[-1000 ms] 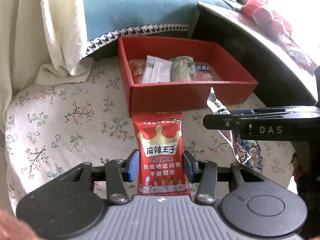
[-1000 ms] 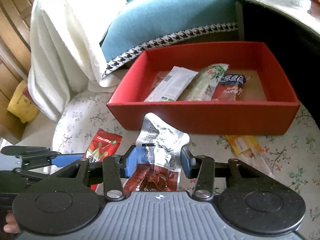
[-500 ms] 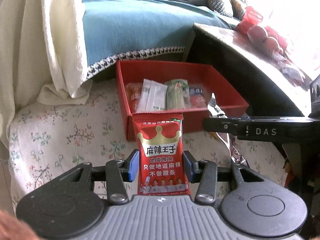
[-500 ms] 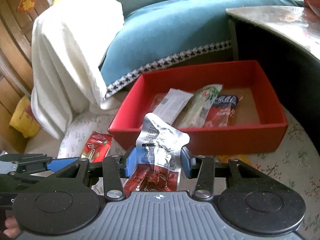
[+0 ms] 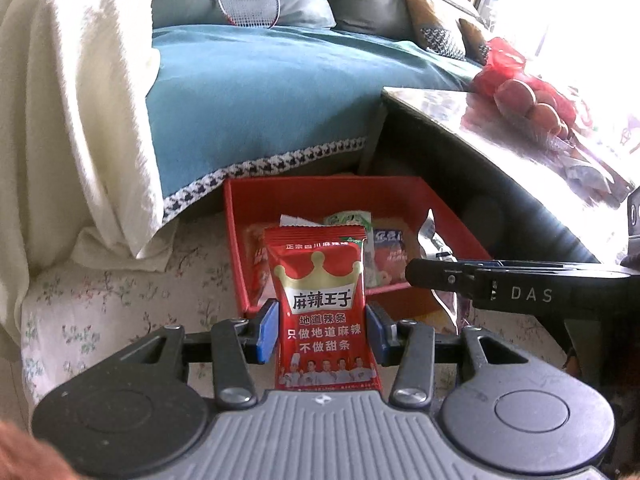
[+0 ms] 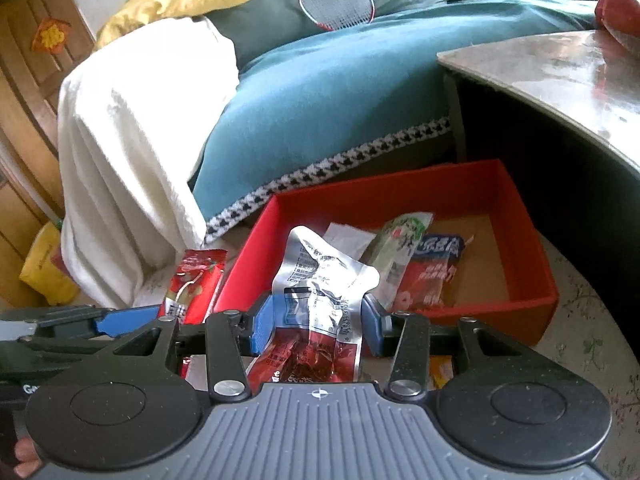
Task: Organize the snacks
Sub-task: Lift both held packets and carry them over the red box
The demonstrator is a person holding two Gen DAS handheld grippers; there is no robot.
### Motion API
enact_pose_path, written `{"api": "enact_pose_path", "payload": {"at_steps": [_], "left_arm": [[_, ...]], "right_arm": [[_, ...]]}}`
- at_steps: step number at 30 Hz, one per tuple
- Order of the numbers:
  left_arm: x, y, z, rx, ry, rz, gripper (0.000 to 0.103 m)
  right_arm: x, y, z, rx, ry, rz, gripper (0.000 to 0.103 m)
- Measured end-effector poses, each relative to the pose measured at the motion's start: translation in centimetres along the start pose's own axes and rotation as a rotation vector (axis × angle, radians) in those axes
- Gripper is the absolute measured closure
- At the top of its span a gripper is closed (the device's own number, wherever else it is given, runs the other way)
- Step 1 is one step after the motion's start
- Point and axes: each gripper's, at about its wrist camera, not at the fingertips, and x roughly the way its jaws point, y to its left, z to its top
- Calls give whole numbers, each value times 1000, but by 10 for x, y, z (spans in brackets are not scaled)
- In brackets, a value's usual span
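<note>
My left gripper (image 5: 322, 330) is shut on a red spicy-strip packet (image 5: 320, 304) with a gold crown, held upright above the floral cloth, in front of the red box (image 5: 400, 194). My right gripper (image 6: 318, 322) is shut on a silver and red snack packet (image 6: 320, 288), held just before the red box (image 6: 536, 300). The box holds a white packet (image 6: 346, 236), a green packet (image 6: 404, 240) and a blue and red packet (image 6: 432, 268). The right gripper shows in the left wrist view (image 5: 424, 276). The left gripper (image 6: 132, 316) and its red packet (image 6: 196, 284) show in the right wrist view.
A dark table with a glossy top (image 5: 500, 132) stands to the right, with red fruit bags (image 5: 520, 92) on it. A teal sofa cover (image 5: 260, 92) and a white blanket (image 5: 72, 100) lie behind. A yellow packet (image 6: 440, 372) lies on the floral cloth (image 5: 100, 312).
Both grippers have risen with their packets; the red box now sits lower and smaller in both views, and more of the sofa and table top shows.
</note>
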Motion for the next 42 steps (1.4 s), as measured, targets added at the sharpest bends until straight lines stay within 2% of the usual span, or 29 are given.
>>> {"api": "enact_pose_path", "payload": {"at_steps": [8, 22, 42], "left_arm": [[9, -10, 20, 22, -39, 21, 64], [44, -7, 54, 14, -44, 74, 64], [80, -8, 66, 40, -15, 140, 64]], "right_arm": [[4, -3, 16, 4, -28, 0, 49], [18, -25, 35, 46, -49, -51, 49], [49, -47, 51, 48, -19, -114, 49]]}}
